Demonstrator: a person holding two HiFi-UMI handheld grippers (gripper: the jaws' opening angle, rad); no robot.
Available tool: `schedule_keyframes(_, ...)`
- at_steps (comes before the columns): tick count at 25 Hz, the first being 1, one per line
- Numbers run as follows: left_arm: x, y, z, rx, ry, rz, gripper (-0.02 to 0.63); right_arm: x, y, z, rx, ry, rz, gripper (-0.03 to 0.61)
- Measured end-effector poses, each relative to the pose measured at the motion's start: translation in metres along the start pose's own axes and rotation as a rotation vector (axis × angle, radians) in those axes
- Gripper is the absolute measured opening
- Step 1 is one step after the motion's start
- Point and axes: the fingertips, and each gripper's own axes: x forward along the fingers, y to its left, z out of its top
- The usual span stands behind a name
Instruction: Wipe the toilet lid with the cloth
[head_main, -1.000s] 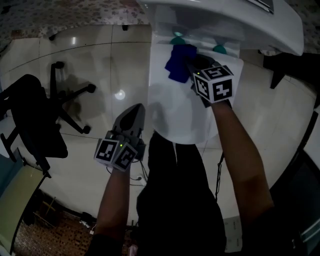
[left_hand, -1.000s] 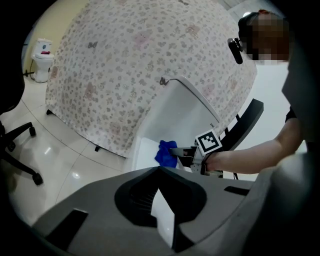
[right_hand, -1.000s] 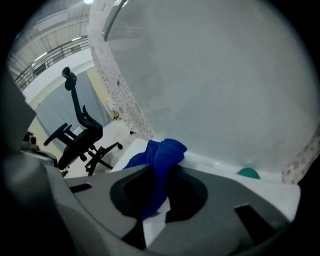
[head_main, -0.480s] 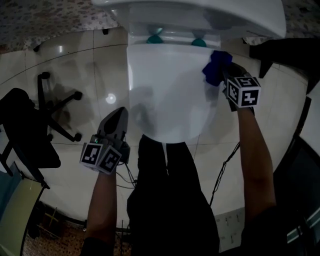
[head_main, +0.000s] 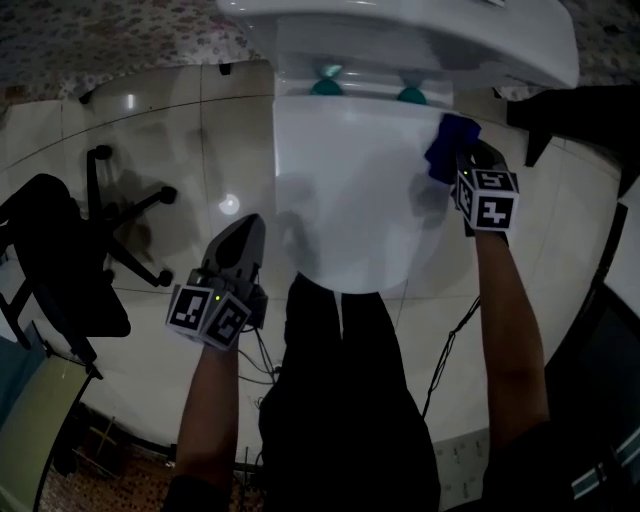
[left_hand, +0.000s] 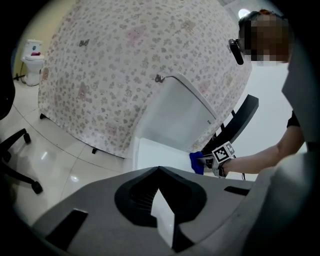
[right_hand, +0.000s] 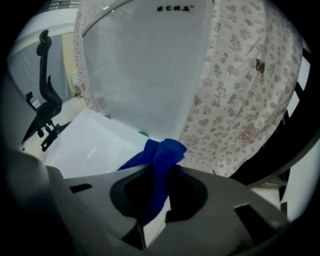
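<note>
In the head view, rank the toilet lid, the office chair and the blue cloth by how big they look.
1. toilet lid and office chair: similar spread, chair farther down on the floor, so not ranked.
2. blue cloth: clearly smallest.

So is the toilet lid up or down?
Down. The toilet lid lies flat, with the blue cloth on its top.

A small dark print (right_hand: 175, 8) sits at the top edge of the white ceramic toilet tank (right_hand: 150, 65). It is too blurred to read.
</note>
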Motion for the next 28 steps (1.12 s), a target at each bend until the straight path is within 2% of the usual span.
schedule_keyframes(2,-0.008,0.000,0.003,0.020,-0.006,0.007,-0.008,-0.016,0.029,0.021,0.007,-0.069,0.057,0.052)
schedule_keyframes(5,-0.016,0.003,0.004,0.066,-0.010,0.008,-0.008,-0.044,0.100,0.060,0.030,-0.187,0.195,0.052)
schedule_keyframes(10,-0.031,0.015,0.004,0.014,-0.045,0.061,-0.008,-0.078,0.234,0.112,-0.025,-0.340,0.397,0.052)
schedule_keyframes(13,-0.040,0.021,0.000,0.014,-0.047,0.085,-0.008,-0.082,0.306,0.110,-0.039,-0.318,0.535,0.052)
schedule_keyframes(16,-0.051,0.031,-0.005,-0.032,-0.057,0.117,-0.008,-0.081,0.358,0.097,-0.038,-0.259,0.647,0.052)
schedule_keyframes(18,-0.055,0.034,-0.007,-0.052,-0.067,0.133,-0.008,-0.069,0.374,0.085,-0.014,-0.211,0.674,0.052)
schedule_keyframes(20,-0.056,0.034,-0.011,-0.058,-0.064,0.140,-0.008,-0.048,0.372,0.066,0.015,-0.146,0.650,0.052)
schedule_keyframes(24,-0.053,0.031,-0.020,-0.070,-0.051,0.141,-0.008,-0.011,0.329,0.029,-0.006,-0.044,0.529,0.052)
schedule_keyframes(28,-0.042,0.024,-0.022,-0.077,-0.046,0.133,-0.008,-0.010,0.296,0.010,-0.017,-0.019,0.513,0.054)
